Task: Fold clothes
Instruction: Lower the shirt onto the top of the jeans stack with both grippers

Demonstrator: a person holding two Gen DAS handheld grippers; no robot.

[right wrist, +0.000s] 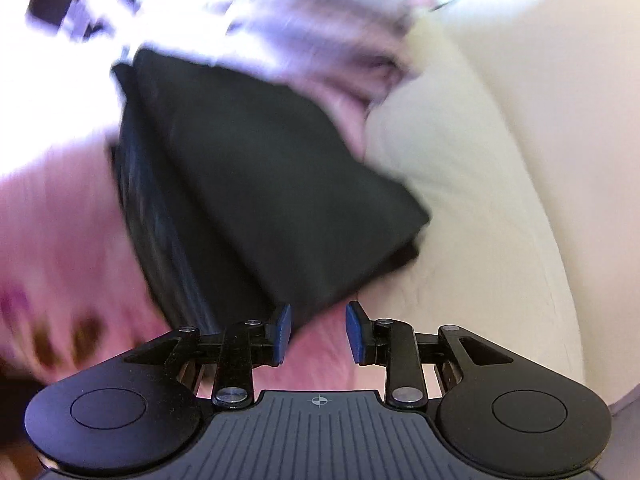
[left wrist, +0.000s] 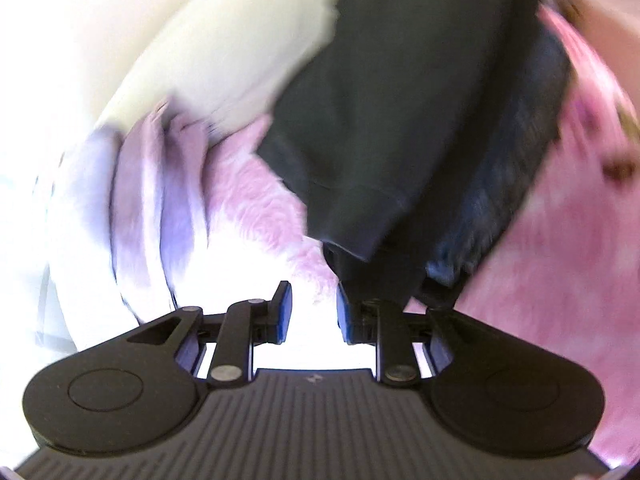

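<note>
Both views motion-blurred. Dark garment point(left wrist: 400, 120) lies on pink blanket point(left wrist: 560, 260) beside cream cushion point(right wrist: 500, 160). Left gripper point(left wrist: 311, 312) and right gripper point(right wrist: 318, 330): fingers narrowly parted, pads gripping nothing visible; garment corners just beyond tips.

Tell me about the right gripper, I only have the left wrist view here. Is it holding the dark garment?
Observer: No. The right gripper has its jaws apart with nothing between the pads. The dark garment only reaches its left finger.
Operator: What shows in the gap, then?
Observer: The pink blanket, which lies beneath the garment and also runs out to its left.
Operator: Where does the garment's far corner sit on that side?
Observer: Its right corner lies against the cream cushion. The picture is too blurred to count the folded layers.
</note>
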